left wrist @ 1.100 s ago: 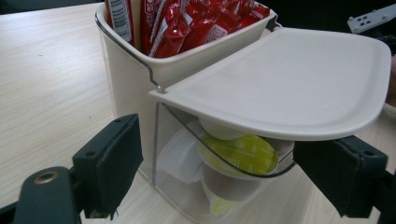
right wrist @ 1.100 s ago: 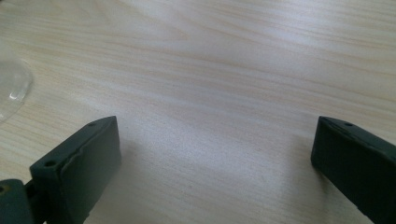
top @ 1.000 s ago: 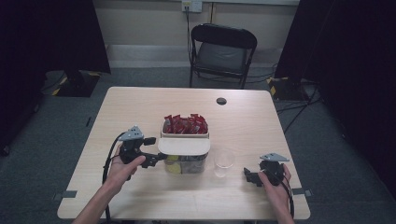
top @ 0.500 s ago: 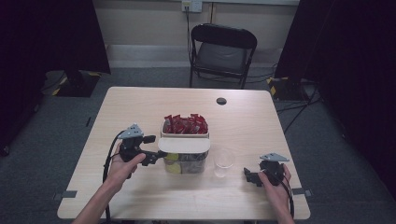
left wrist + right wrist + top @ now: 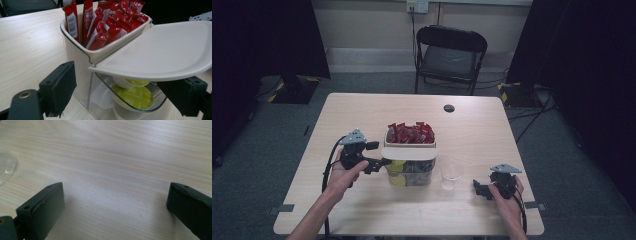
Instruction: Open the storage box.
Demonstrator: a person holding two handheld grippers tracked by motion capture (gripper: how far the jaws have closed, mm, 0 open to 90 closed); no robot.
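L gripper (image 5: 376, 156) at container's left side, jaws spread wide, grasping nothing; cream lid (image 5: 165, 52) juts out betw. them in left gripper view. R gripper (image 5: 482, 189) low over bare wood table (image 5: 492, 130) near front-right edge, jaws wide apart, nothing betw. Clear plastic cup (image 5: 452, 174) just right of container, betw. container and R gripper. Small black disc (image 5: 449, 108) far side, well apart. Folding chair (image 5: 448, 57) beyond table. Container (image 5: 410, 155): upper cream bin holds red sachets (image 5: 105, 22) upright; clear lower part holds yellow-green-lidded pods (image 5: 132, 93).
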